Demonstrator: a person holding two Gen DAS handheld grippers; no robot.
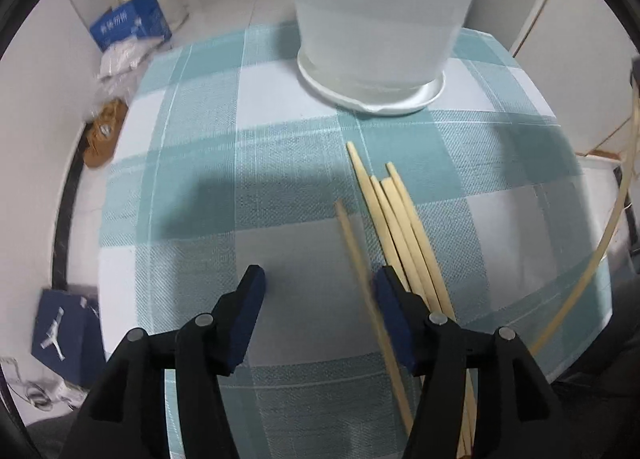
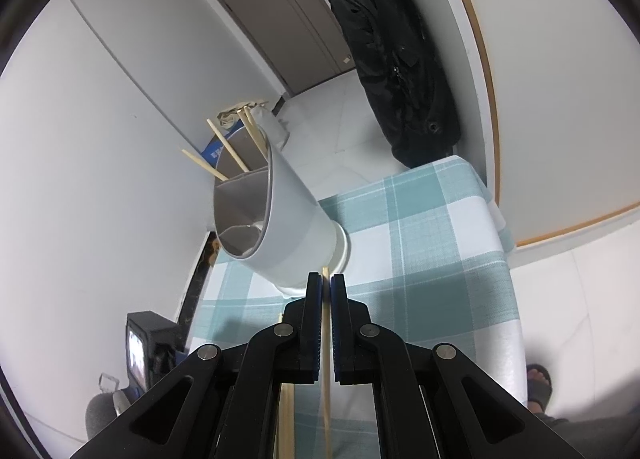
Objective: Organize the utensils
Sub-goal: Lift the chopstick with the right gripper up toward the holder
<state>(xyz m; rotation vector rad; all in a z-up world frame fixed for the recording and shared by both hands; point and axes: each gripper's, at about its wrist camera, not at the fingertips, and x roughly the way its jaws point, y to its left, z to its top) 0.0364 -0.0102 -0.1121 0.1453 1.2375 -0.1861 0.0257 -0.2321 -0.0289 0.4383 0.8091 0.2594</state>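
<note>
A checked teal-and-white cloth covers the counter (image 1: 280, 131) I am working over, and at its far edge stands the grey divided utensil holder (image 1: 380, 19) on a white saucer, with several chopsticks (image 2: 230, 151) already leaning out of its back compartment in the right wrist view. Nearer me, toward the right side of the counter, a loose bundle of wooden chopsticks (image 1: 400, 219) lies flat on the cloth, tips pointing toward the holder. My left tool (image 1: 318, 279) hangs steeply over that bundle with its jaws about half open; a single chopstick (image 1: 360, 267), blurred in the frame, crosses the gap close to the right pad, and I cannot tell whether the pad touches it, but nothing is gripped. My right tool (image 2: 326, 283) is closed down on one chopstick (image 2: 326, 339), which runs lengthways between the pads with its tip poking out just in front of the holder's base. As I judge it, the risks are these: the thin stick held along the pads could slide or pivot as I tilt it up to the rim, then miss the compartment or knock the tall holder on its saucer; and the left tool, if it closes off-centre, may scatter the bundle toward the counter's right edge.
</note>
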